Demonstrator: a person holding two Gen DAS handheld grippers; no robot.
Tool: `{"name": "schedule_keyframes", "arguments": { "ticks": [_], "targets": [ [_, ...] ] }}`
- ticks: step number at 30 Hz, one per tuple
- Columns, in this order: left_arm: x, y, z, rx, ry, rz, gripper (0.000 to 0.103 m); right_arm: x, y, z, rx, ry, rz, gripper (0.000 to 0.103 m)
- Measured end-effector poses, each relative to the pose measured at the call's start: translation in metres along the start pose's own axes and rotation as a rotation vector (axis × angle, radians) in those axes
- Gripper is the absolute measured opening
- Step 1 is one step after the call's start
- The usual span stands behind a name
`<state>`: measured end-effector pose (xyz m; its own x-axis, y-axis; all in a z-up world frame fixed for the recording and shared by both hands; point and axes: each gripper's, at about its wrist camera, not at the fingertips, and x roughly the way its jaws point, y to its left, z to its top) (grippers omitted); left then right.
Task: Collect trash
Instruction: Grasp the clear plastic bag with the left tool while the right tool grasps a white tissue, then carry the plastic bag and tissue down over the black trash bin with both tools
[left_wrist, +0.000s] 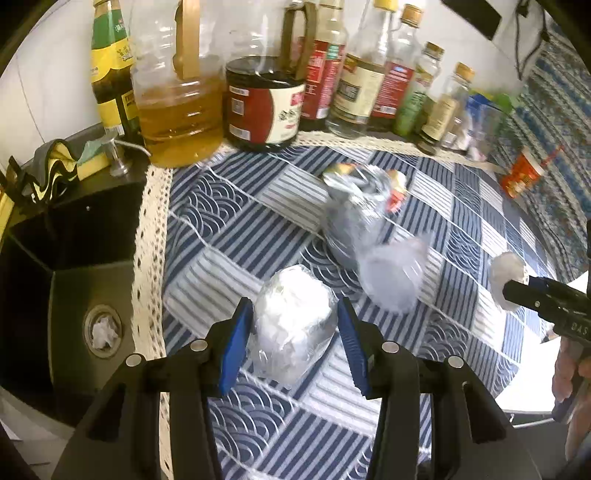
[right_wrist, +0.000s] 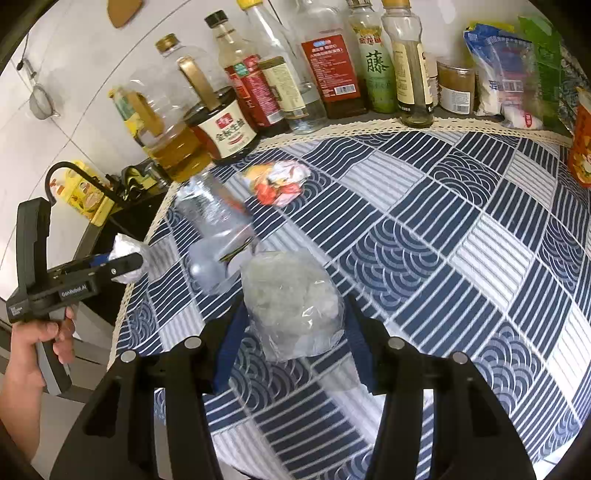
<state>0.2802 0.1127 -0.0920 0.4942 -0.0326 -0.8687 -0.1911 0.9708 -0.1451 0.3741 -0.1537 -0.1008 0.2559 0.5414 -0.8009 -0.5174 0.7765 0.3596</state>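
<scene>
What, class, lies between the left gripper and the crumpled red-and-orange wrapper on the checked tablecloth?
The empty clear bottle lies on its side directly in front of the wrapper, partly hiding it from the left gripper. That gripper is also already full: it grips a white plastic-wrapped wad.

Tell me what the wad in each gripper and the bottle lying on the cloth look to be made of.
Left gripper's wad: crumpled white paper in thin, glossy clear film, probably plastic wrap. Right gripper's wad: likely the same, greyer and cloudier. Lying bottle: clear, thin plastic; the cloth pattern shows through it, though it is blurred.
</scene>
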Motion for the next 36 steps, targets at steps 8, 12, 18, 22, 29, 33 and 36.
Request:
{"name": "schedule_keyframes", "arguments": {
  "ticks": [8,12,18,22,29,33,36],
  "targets": [
    [-0.027,-0.012,-0.035,0.014,-0.019,-0.036,0.045,-0.028,0.018,-0.032,0.004,-0.026,-0.005,0.053],
    [-0.042,-0.017,-0.052,0.018,-0.033,-0.05,0.045,-0.039,0.028,-0.048,0.005,-0.036,-0.001,0.053],
    [-0.06,-0.025,-0.076,0.023,-0.043,-0.073,0.045,-0.054,0.045,-0.07,-0.001,-0.053,0.011,0.053],
    [-0.071,-0.029,-0.094,0.032,-0.052,-0.078,0.045,-0.061,0.058,-0.085,-0.009,-0.057,0.02,0.053],
    [-0.083,-0.03,-0.122,0.017,-0.054,-0.097,0.045,-0.066,0.076,-0.113,-0.016,-0.04,0.038,0.053],
    [-0.09,-0.03,-0.138,0.012,-0.056,-0.106,0.045,-0.066,0.086,-0.126,-0.022,-0.031,0.049,0.053],
    [-0.094,-0.03,-0.152,0.008,-0.053,-0.114,0.045,-0.065,0.094,-0.138,-0.025,-0.021,0.06,0.053]
  ]
}}
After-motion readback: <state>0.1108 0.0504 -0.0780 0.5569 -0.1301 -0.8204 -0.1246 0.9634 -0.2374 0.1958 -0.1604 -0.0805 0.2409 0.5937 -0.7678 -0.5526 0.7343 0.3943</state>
